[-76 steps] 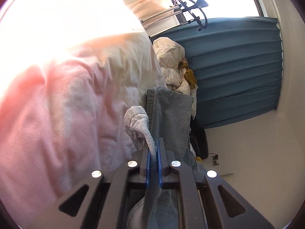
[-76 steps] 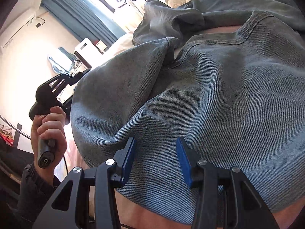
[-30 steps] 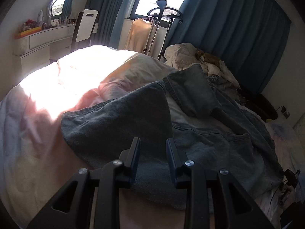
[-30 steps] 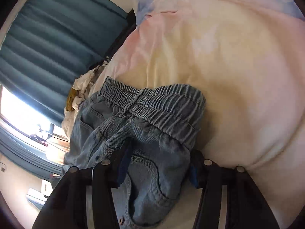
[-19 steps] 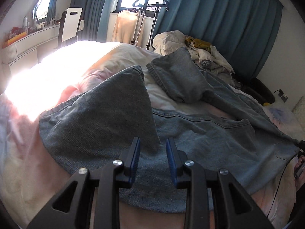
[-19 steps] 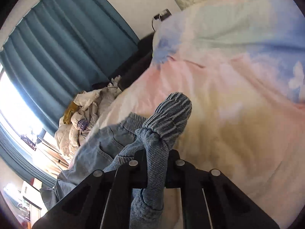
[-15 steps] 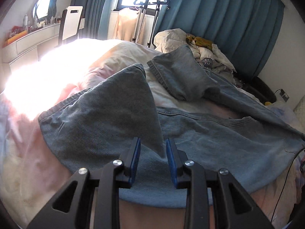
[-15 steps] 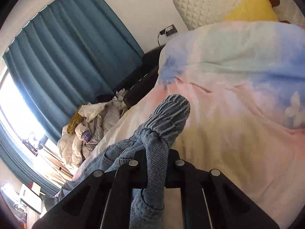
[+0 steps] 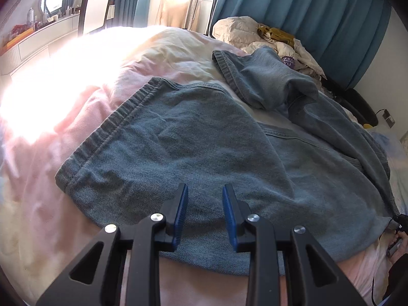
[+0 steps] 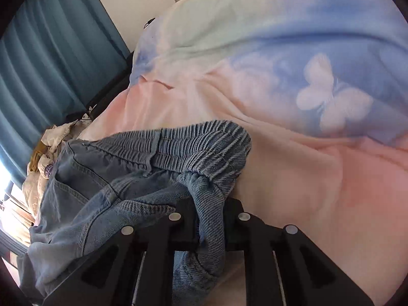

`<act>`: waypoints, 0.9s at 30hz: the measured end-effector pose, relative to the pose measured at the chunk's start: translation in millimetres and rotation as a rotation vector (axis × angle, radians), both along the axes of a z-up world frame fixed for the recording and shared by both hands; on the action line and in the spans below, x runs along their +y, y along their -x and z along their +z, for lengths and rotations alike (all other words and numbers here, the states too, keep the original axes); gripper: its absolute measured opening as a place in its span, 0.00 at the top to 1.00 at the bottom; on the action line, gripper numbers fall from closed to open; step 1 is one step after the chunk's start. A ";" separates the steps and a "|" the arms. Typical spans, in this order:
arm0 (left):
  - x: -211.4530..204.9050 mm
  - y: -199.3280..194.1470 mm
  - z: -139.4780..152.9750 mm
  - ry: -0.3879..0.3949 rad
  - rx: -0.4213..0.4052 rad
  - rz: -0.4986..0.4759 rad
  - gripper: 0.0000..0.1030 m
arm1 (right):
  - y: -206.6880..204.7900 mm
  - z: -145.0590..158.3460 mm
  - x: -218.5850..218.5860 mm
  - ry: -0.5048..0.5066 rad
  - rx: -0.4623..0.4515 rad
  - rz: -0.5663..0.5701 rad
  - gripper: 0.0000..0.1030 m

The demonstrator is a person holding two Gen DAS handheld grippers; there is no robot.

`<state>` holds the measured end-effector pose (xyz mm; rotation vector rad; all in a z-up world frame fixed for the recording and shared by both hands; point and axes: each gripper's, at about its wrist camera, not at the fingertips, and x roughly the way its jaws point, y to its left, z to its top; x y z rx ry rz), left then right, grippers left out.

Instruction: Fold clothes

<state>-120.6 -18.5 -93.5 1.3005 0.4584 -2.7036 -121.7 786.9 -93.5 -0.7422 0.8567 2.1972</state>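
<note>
Item: left gripper point(image 9: 204, 213), black frame, blue pads, bottom centre of the left wrist view. Jaws parted, nothing between them, above the near leg of the faded blue denim trousers point(image 9: 193, 153), which lie spread across the pink quilted duvet point(image 9: 63, 117).

Item: right gripper point(image 10: 208, 214), lower centre of its view. Jaws easing open, yet a bunch of denim at the elasticated waistband point(image 10: 183, 148) sits pinched between them.

Handling, as judged: keep the waistband taut and level; smooth the legs together before folding.

Item: cream garment heap point(image 9: 267, 38), upper right. Purple label there, lettering unreadable.
</note>
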 end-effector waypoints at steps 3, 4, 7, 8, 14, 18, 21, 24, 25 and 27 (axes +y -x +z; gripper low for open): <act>0.2 1.0 -0.7 -0.014 -0.003 0.000 0.72 | -1.1 1.7 -11.6 -0.049 -0.034 0.025 0.84; 1.3 0.9 0.5 -0.018 0.002 -0.004 0.72 | 0.4 6.8 -16.1 -0.067 -0.060 0.042 0.82; 6.5 -1.5 9.9 -0.024 0.025 -0.026 0.72 | -3.8 27.9 -29.0 -0.110 -0.098 0.087 0.55; 8.4 -3.1 13.0 -0.028 0.032 -0.036 0.72 | -9.9 36.9 -33.5 -0.107 -0.089 0.087 0.50; 16.0 -17.7 34.3 -0.057 0.072 -0.107 0.72 | -37.0 104.4 -78.4 -0.111 0.003 0.104 0.44; 16.4 -29.9 53.1 -0.062 0.101 -0.143 0.72 | -36.0 157.3 -150.0 -0.153 0.088 0.221 0.44; 14.9 -38.4 67.3 -0.058 0.122 -0.150 0.72 | -31.1 187.8 -215.3 -0.142 0.157 0.345 0.43; 12.9 -45.7 78.5 -0.058 0.147 -0.161 0.72 | -22.4 207.0 -287.2 -0.136 0.211 0.459 0.43; 13.7 -47.0 80.1 -0.053 0.150 -0.167 0.72 | -22.1 209.6 -313.4 -0.128 0.223 0.490 0.43; 15.2 -49.7 83.2 -0.044 0.157 -0.178 0.72 | -19.6 205.9 -363.9 -0.103 0.227 0.549 0.42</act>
